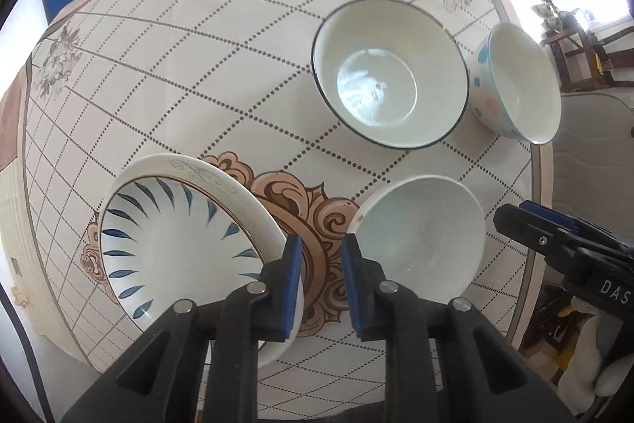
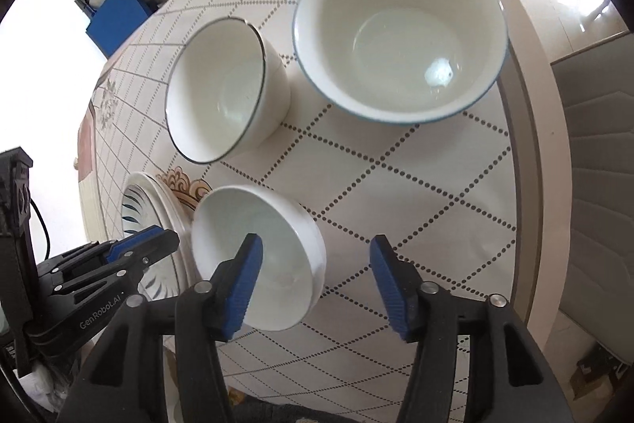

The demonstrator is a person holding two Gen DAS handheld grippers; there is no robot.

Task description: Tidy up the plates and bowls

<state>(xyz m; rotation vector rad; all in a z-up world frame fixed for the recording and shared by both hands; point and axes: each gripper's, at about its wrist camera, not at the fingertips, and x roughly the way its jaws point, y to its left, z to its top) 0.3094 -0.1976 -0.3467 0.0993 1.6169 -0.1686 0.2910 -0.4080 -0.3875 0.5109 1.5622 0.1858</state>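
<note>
Left tool (image 1: 321,288) stands slightly spread, pinching nothing, above the round tabletop's (image 1: 222,74) dotted-lattice floral cloth, between stacked plates (image 1: 174,240) and a plain bowl (image 1: 424,236). Right tool (image 2: 317,284) gapes wide, empty; dark-rimmed bowl (image 2: 222,90) and spotted bowl (image 1: 515,86) beyond.

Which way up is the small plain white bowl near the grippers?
Upright: the small plain white bowl rests on the tablecloth, its empty inside facing up.
</note>
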